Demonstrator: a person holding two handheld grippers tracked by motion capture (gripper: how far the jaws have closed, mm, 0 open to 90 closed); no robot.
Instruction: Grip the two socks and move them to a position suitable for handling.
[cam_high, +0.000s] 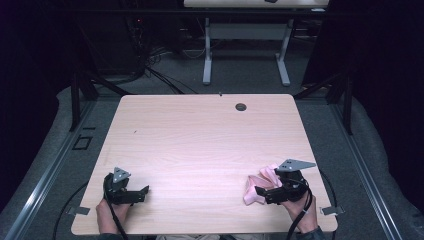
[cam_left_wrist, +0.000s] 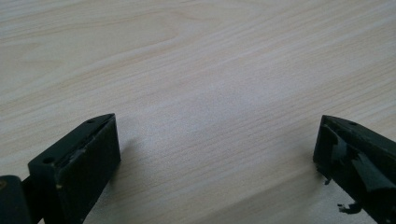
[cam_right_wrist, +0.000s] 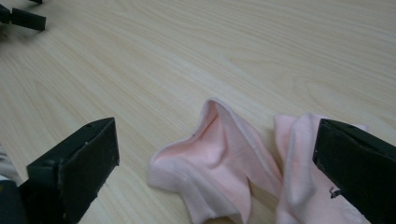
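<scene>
A crumpled pale pink cloth (cam_high: 256, 188) lies on the light wooden table (cam_high: 200, 145) near its front right corner. My right gripper (cam_high: 260, 193) rests over it, open, with the cloth (cam_right_wrist: 219, 163) bunched between and under its spread jaws, partly hidden by the right-hand one. At the front left of the table my left gripper (cam_high: 142, 193) is held low over bare wood (cam_left_wrist: 210, 93), open, nothing between its jaws. In the right gripper view the left gripper's fingers (cam_right_wrist: 28, 19) show far off at the top left.
A small round dark hole (cam_high: 241, 106) sits near the table's far edge. Beyond the table stand a white-legged desk (cam_high: 245, 55), dark cables on the floor and black frame struts at both sides. A person's hands hold both grippers at the front edge.
</scene>
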